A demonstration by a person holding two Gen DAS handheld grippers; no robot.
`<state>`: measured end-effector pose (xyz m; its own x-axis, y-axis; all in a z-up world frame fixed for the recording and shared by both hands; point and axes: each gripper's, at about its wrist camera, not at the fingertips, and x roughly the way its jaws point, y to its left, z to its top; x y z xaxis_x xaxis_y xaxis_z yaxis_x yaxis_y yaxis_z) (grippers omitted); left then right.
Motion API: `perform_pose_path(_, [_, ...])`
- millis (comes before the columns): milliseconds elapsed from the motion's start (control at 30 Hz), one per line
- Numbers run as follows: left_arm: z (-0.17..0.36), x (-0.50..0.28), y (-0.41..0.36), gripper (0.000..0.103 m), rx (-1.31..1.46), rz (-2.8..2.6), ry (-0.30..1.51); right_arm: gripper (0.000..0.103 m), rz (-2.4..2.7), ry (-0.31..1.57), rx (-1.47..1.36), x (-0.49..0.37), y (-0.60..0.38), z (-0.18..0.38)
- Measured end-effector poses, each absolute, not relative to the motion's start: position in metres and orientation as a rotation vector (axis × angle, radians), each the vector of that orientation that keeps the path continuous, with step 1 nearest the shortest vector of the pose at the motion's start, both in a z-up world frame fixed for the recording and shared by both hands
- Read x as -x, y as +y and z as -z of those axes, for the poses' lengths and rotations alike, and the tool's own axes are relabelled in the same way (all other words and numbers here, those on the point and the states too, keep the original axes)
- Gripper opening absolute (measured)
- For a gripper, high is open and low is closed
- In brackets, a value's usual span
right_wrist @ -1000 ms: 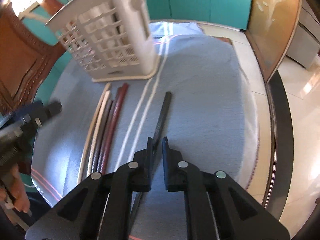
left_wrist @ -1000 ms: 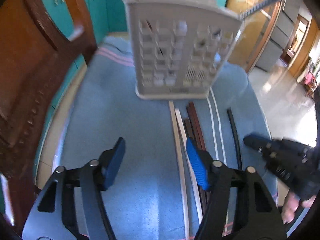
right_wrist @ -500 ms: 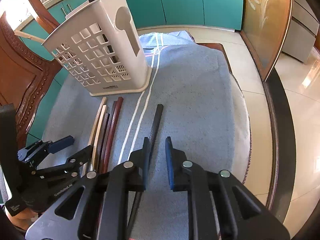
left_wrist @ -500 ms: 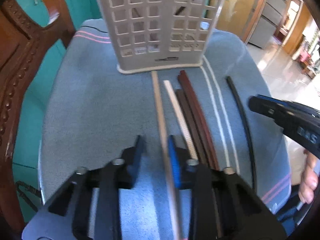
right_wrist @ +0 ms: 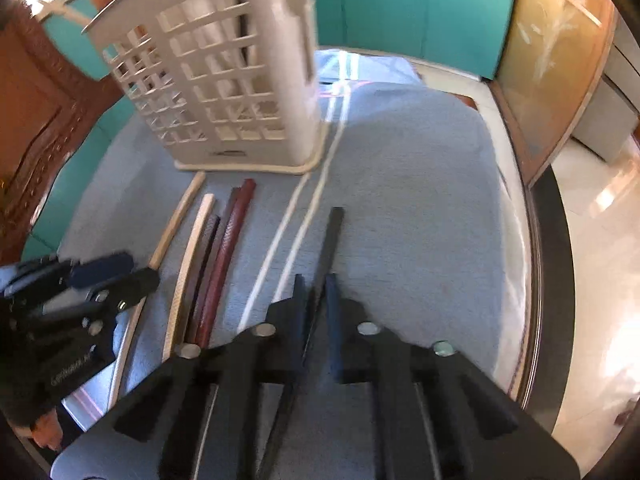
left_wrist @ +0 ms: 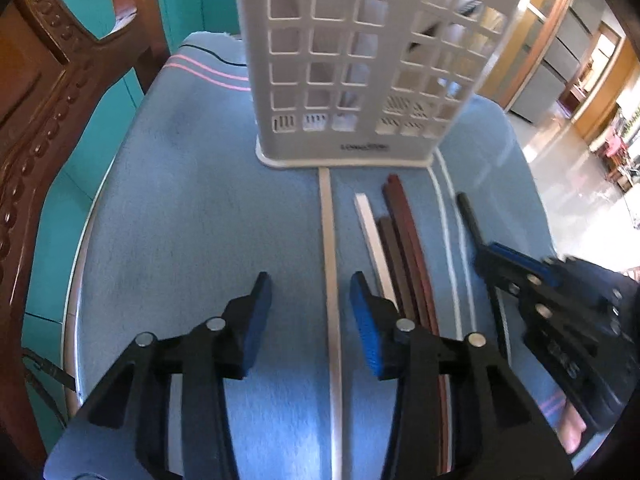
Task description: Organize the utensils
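A blue cloth (left_wrist: 168,208) covers the table, and the white lattice holder (left_wrist: 360,60) stands upright toward its far edge. In front of it chopsticks lie in a row: a pale chopstick (left_wrist: 330,264), then a cream and dark red bundle (left_wrist: 400,248). The left gripper (left_wrist: 310,304) straddles the pale one, jaws opening, not touching. The right gripper (right_wrist: 314,300) is closing on the black chopstick (right_wrist: 330,240).

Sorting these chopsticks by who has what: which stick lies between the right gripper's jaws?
The black chopstick, lying alone right of the white stripes; the others lie left of them.
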<state>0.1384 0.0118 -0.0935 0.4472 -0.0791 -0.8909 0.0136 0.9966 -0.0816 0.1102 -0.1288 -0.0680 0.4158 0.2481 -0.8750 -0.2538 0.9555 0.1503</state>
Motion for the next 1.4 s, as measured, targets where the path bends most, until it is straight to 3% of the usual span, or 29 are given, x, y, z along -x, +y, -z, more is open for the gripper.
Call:
perform_pose_path(200, [0.099, -0.153, -0.003, 0.042, 0.039, 0.012, 1.080, 0.009, -0.292, 1.089, -0.023, -0.113, -0.143, 0.064])
perform_pose_path(333, [0.100, -0.166, -0.014, 0.042, 0.025, -0.016, 1.059, 0.016, -0.277, 1.104, -0.063, -0.116, -0.155, 0.063])
perform_pose_path(467, [0.097, -0.163, -0.020, 0.009, 0.017, 0.001, 1.062, 0.019, -0.269, 1.096, -0.046, -0.114, -0.152, 0.061])
perform_pose_path(833, [0.086, -0.126, -0.025, 0.008, -0.010, 0.030, 1.071, 0.022, -0.264, 1.087, -0.017, -0.111, -0.144, 0.058])
perform_pose_path(900, [0.087, -0.129, -0.026, 0.010, -0.009, 0.019, 1.077, 0.028, -0.258, 1.085, 0.002, -0.110, -0.140, 0.058])
perform_pose_path(1067, [0.088, -0.140, -0.030, 0.026, -0.022, -0.012, 1.071, 0.029, -0.219, 1.094, 0.090, -0.109, -0.130, 0.067])
perform_pose_path(1200, [0.088, -0.145, -0.032, 0.029, -0.024, -0.026, 1.066, 0.029, -0.207, 1.072, 0.131, -0.107, -0.124, 0.070])
perform_pose_path(1267, [0.088, -0.147, -0.035, 0.024, -0.026, -0.019, 1.063, 0.029, -0.208, 1.063, 0.130, -0.107, -0.123, 0.071])
perform_pose_path(1333, [0.087, -0.149, -0.037, 0.010, -0.013, 0.004, 1.061, 0.015, -0.220, 1.056, 0.116, -0.106, -0.122, 0.070])
perform_pose_path(1400, [0.089, -0.148, -0.043, 0.007, -0.006, 0.005, 1.054, 0.008, -0.223, 1.053, 0.109, -0.105, -0.121, 0.069])
